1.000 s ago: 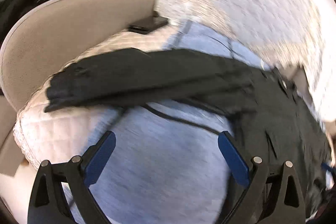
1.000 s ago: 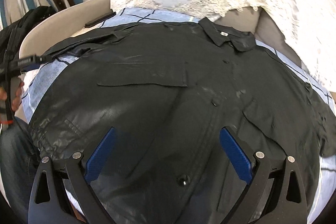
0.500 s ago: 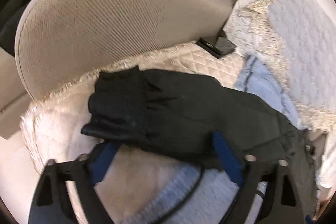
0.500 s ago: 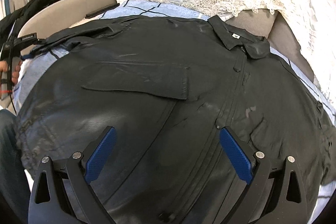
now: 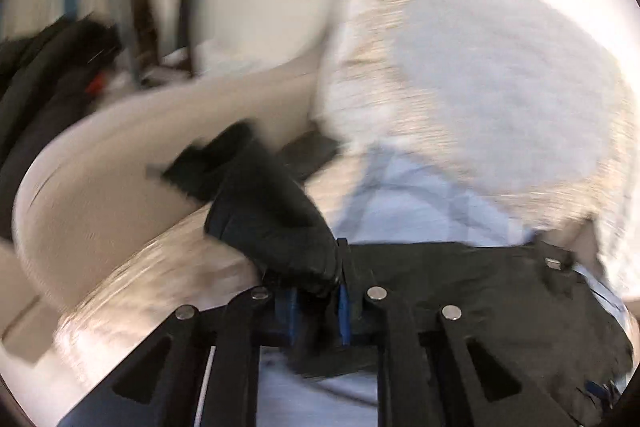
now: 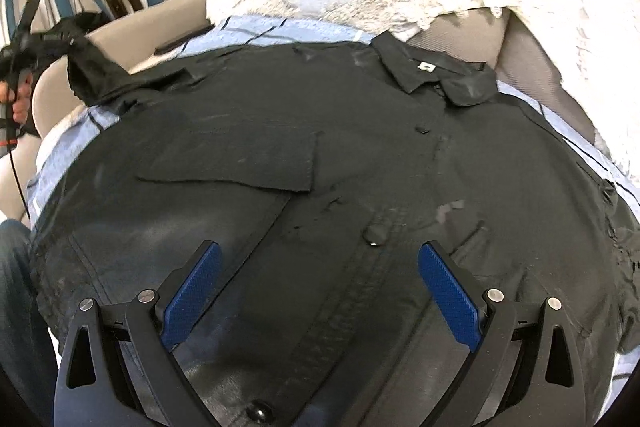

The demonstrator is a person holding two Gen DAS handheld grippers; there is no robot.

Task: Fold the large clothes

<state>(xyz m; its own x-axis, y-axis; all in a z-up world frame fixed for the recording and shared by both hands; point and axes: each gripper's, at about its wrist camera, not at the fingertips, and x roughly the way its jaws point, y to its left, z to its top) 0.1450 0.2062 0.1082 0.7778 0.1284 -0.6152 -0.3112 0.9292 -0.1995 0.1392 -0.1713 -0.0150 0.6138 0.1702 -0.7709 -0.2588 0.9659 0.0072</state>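
The left gripper (image 5: pixel 320 301) is clamped on the black sleeve (image 5: pixel 276 223), its blue pads pinched together on the cloth; the cuff rises ahead and to the left of the fingers, probably lifted so it can be carried across the body of the shirt (image 5: pixel 480 291), which lies just ahead to the right on the blue checked sheet (image 5: pixel 404 207).

The right gripper (image 6: pixel 320 287) hangs spread wide and empty over the shirt front, likely waiting to pin it. The collar (image 6: pixel 436 75) points away from it, long axis running straight ahead.
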